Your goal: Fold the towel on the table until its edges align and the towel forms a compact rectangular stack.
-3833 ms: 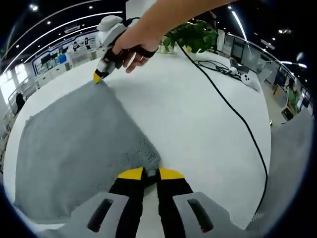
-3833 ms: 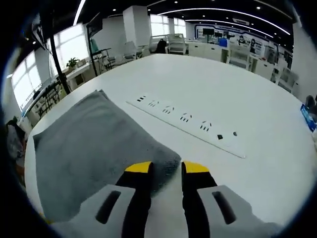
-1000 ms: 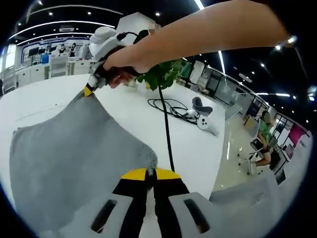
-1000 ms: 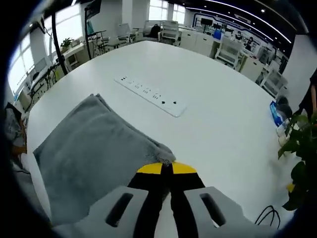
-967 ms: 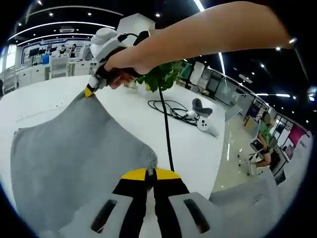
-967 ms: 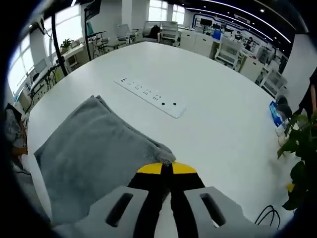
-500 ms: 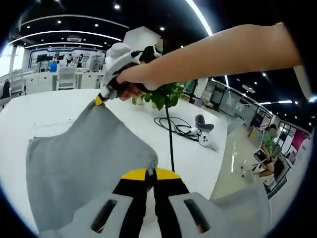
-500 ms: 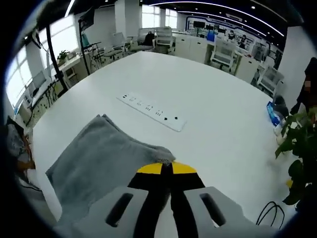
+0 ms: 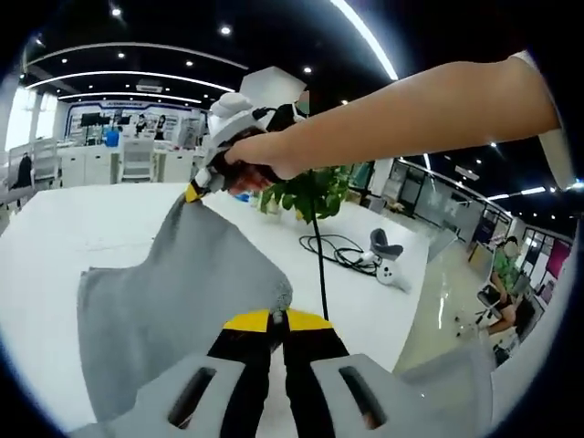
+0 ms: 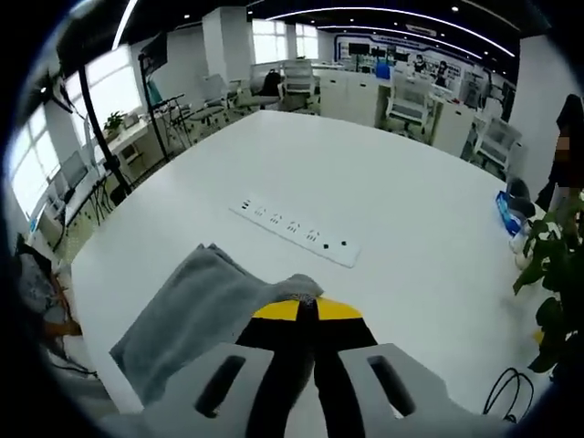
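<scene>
While both grippers pinch its corners: the grey towel hangs lifted above the white table, its lower edge trailing toward the tabletop.
Left gripper: jaws pressed together on one towel corner, cloth bunched at the yellow tips.
Right gripper: jaws closed on the neighbouring corner; in the left gripper view it appears held in the person's hand.
Towel feel: judged soft, limp and light; it sags between the two holds and drapes in loose folds, so it will not keep a crease unaided.
Grip advice: corners are likely the best holds, kept level and taut so edges meet.
Slip risk: probably low, the pile looks grippy.
Nearby: power strip, black cable, potted plant.
</scene>
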Motion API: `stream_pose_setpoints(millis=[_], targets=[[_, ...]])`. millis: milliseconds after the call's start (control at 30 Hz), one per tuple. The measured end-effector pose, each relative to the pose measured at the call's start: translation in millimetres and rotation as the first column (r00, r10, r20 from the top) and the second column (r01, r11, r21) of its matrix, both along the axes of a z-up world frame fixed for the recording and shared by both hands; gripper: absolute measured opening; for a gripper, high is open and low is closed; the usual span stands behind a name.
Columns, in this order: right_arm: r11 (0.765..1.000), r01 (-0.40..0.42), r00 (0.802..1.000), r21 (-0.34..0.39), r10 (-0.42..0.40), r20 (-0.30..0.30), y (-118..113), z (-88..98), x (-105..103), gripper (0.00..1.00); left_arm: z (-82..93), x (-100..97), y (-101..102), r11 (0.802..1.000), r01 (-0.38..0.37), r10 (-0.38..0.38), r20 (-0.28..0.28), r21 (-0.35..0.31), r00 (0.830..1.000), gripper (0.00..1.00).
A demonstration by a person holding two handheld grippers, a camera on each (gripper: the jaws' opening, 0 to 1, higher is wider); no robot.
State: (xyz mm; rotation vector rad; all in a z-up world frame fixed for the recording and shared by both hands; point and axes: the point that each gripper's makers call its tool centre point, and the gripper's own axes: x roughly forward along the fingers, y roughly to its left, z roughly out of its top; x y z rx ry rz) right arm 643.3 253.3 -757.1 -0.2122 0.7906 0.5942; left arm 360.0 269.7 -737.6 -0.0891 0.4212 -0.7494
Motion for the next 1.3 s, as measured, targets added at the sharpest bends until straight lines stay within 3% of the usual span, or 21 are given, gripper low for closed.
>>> stream_pose_setpoints(millis=[433,633,933,1300], targets=[[0.999,0.030,1.000,0.039,-0.030,0.010,26.5,17.1,10.4,0.01,20.0,-1.0,37.2,0.999,-0.054,0.054,0.051,-0.002,0.997,0.04],[0.997,0.049,0.999,0.064,-0.049,-0.001,42.1,20.2,8.2,0.01,19.8,-4.0,52.8,0.998,-0.068,0.068,0.067,-0.003,0.995,0.04],[0.989,0.118,0.993,0.086,-0.114,-0.042,52.3,9.1,6.4,0.01,9.3,-9.0,75.9,0.994,-0.107,0.107,0.064,-0.002,0.992,0.04],[0.991,0.103,0.994,0.089,-0.099,-0.048,77.0,-6.6,2.4,0.01,-11.8,-13.4,96.5,0.983,-0.178,0.178,0.003,-0.037,0.984,0.04]])
